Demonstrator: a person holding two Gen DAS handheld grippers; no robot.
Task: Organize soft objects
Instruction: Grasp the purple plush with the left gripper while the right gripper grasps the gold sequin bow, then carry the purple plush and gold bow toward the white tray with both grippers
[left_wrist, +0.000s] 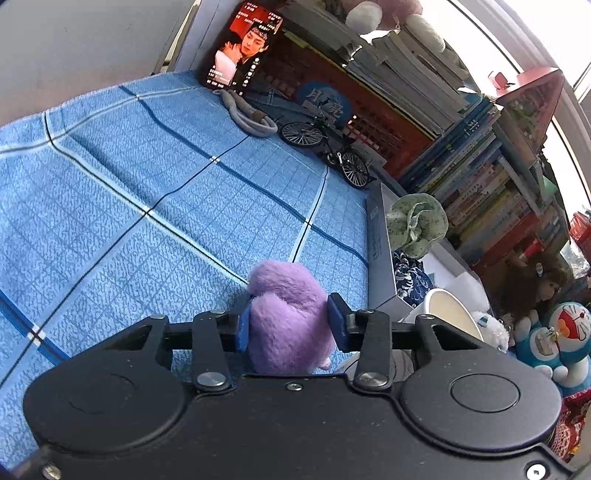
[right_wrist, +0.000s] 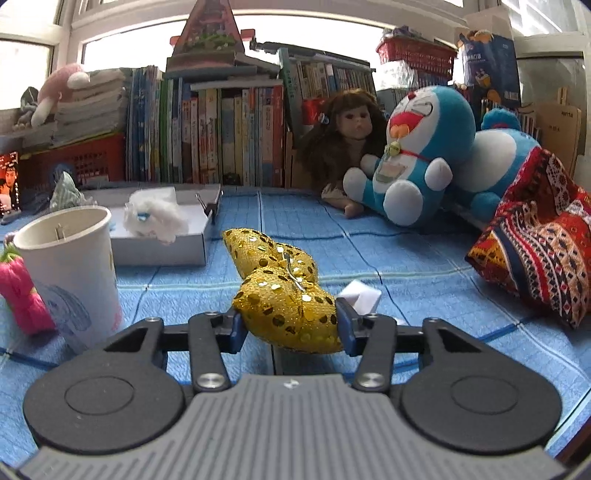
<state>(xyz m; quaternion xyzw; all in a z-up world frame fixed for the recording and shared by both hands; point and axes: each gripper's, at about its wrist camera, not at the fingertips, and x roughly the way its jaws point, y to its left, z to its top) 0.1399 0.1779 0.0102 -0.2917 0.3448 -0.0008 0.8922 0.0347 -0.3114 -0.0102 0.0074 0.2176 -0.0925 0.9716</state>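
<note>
My left gripper (left_wrist: 290, 323) is shut on a fluffy purple plush (left_wrist: 288, 314), held above the blue checked cloth (left_wrist: 129, 177). My right gripper (right_wrist: 290, 326) is shut on a gold sequinned bow (right_wrist: 280, 288), its far lobe reaching out ahead. A grey open box (right_wrist: 159, 247) at the left holds a white fluffy toy (right_wrist: 155, 218); in the left wrist view the box (left_wrist: 380, 243) holds a green scrunchie (left_wrist: 417, 223) and a blue patterned cloth item (left_wrist: 410, 277).
A white paper cup (right_wrist: 74, 266) and a pink plush (right_wrist: 22, 295) stand at the left. A doll (right_wrist: 343, 147), a Doraemon plush (right_wrist: 417, 155) and a patterned red bag (right_wrist: 539, 236) sit right. Books (right_wrist: 221, 136) line the back. A model bicycle (left_wrist: 325, 147) stands by a phone (left_wrist: 243, 51).
</note>
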